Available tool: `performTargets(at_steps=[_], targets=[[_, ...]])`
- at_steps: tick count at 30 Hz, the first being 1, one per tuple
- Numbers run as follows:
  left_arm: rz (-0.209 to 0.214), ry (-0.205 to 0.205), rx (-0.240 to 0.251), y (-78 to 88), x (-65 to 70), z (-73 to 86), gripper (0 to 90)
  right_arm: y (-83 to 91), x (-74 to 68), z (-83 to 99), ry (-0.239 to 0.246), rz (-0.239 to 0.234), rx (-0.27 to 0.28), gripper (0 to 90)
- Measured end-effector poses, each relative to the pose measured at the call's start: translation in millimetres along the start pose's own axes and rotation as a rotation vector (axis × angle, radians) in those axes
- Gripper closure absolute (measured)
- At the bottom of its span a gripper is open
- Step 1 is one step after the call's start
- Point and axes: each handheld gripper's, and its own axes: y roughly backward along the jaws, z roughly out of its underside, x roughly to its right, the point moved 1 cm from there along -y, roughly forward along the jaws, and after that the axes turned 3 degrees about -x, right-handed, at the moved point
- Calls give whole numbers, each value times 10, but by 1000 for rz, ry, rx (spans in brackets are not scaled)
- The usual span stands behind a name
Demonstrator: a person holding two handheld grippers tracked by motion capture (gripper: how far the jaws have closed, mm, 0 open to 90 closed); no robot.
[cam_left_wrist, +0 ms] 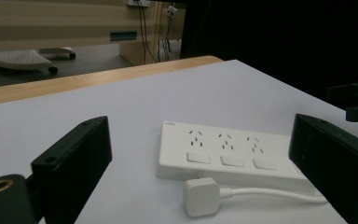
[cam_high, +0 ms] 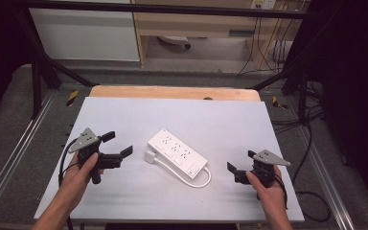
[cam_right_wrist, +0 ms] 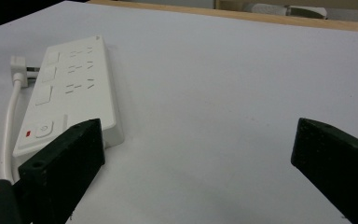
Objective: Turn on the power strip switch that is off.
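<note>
My left gripper [cam_high: 118, 146] has its fingers spread wide, nothing between them; the white power strip [cam_high: 177, 151] lies on the worktop [cam_high: 230, 124] just ahead of those fingertips, with its plug [cam_left_wrist: 202, 196] nearest them. I'd close on the plug squarely, low and level, so the cord [cam_high: 199, 180] doesn't drag the strip. My right gripper [cam_high: 239, 166], fingers equally apart, sits beyond the strip's switch end, ready to steady it.
</note>
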Motion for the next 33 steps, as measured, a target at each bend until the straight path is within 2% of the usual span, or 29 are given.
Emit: performTargets(at_steps=[8,17,23,25,30,33], targets=[[-36,28,12,201,-127,133,59,-1,2,2,-1,1,-1,31],[-93,57,11,408,-297,396,60,-8,0,7,-3,3,-7,31],[-129,72,-24,498,-381,639,64,-15,5,13,-3,7,-13,31],[-138,60,-50,504,-388,703,65,-23,9,15,-2,10,-13,31],[-122,35,-81,501,-338,780,65,-41,21,27,7,31,-30,33],[-92,16,-122,443,-286,829,63,-88,36,69,17,57,-76,30]])
